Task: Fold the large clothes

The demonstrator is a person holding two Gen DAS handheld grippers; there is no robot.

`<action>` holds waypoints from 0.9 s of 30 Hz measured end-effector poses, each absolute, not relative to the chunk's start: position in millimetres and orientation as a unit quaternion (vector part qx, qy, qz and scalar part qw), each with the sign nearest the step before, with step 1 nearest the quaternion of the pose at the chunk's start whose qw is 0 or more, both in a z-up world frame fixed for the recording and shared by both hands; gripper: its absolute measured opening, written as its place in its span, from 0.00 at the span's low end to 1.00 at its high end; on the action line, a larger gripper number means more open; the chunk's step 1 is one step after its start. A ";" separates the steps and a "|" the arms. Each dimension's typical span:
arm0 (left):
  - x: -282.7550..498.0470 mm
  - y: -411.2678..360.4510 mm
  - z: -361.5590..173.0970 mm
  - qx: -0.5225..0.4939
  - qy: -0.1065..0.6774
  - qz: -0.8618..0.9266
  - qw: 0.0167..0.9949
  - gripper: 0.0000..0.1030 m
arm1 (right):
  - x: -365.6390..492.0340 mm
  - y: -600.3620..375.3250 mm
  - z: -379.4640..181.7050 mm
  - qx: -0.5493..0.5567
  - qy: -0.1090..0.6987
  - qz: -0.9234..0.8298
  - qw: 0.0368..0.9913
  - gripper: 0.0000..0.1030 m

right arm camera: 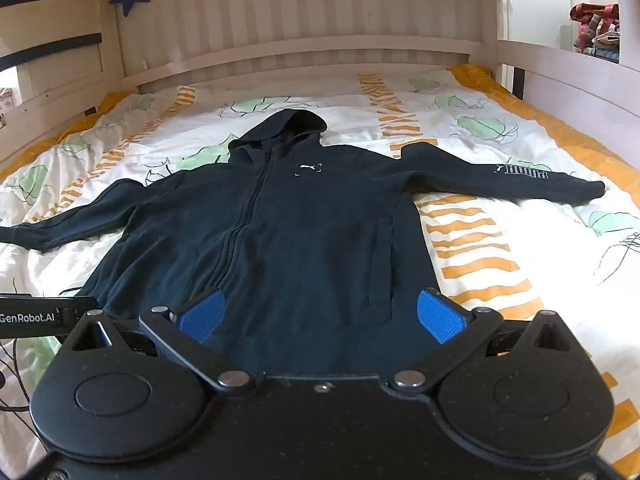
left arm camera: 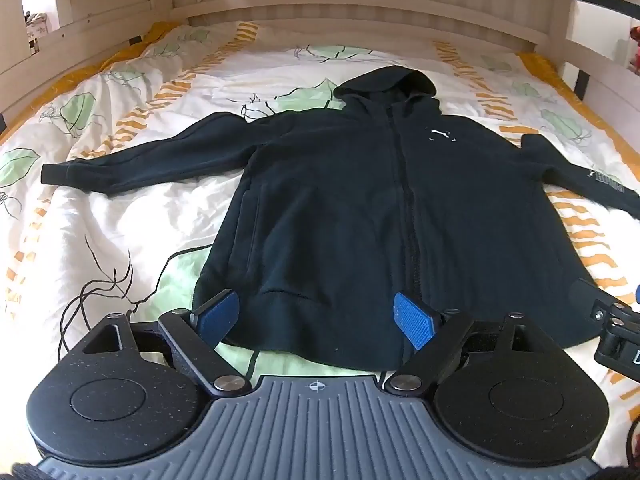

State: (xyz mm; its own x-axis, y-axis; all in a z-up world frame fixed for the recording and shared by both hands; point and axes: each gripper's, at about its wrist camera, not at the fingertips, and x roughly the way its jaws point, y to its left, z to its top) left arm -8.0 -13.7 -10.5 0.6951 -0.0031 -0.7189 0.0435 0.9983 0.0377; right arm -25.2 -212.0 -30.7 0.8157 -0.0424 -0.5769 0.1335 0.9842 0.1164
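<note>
Since the hoodie (left arm camera: 344,200) lies flat on the bed (left arm camera: 120,216), sleeves out, you've folded nothing; left tool (left arm camera: 316,314) and right tool (right arm camera: 320,314) gape empty at its hem.

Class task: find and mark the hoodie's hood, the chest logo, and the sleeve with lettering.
hood (right arm camera: 294,124), right wrist view, on its dark top fold.
chest logo (right arm camera: 308,168), right wrist view, on the white emblem.
lettered sleeve (right arm camera: 524,174), right wrist view, on the white lettering.

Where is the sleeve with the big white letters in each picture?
Left wrist view: the lettered sleeve runs off the right edge, mid-height.
Right wrist view: the lettered sleeve lies fully visible, upper right.
Shared landmark: the small white chest logo below the hood.
</note>
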 end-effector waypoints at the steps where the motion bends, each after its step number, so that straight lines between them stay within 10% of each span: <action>1: -6.5 -12.9 -10.7 0.026 0.391 -0.013 0.920 0.82 | -26.8 -209.9 -28.6 0.074 0.300 -0.046 0.950 0.99; 27: 1.4 -2.2 -14.7 0.025 0.400 -0.012 0.916 0.82 | -22.4 -203.4 -27.8 0.077 0.314 -0.039 0.946 0.99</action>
State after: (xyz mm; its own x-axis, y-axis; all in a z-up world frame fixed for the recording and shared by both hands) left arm 1.4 -2.2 -14.7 0.6803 -0.0013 -0.7329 0.0409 0.9985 0.0362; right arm -22.4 -203.4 -27.8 0.7999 -0.0254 -0.5996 0.1220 0.9851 0.1210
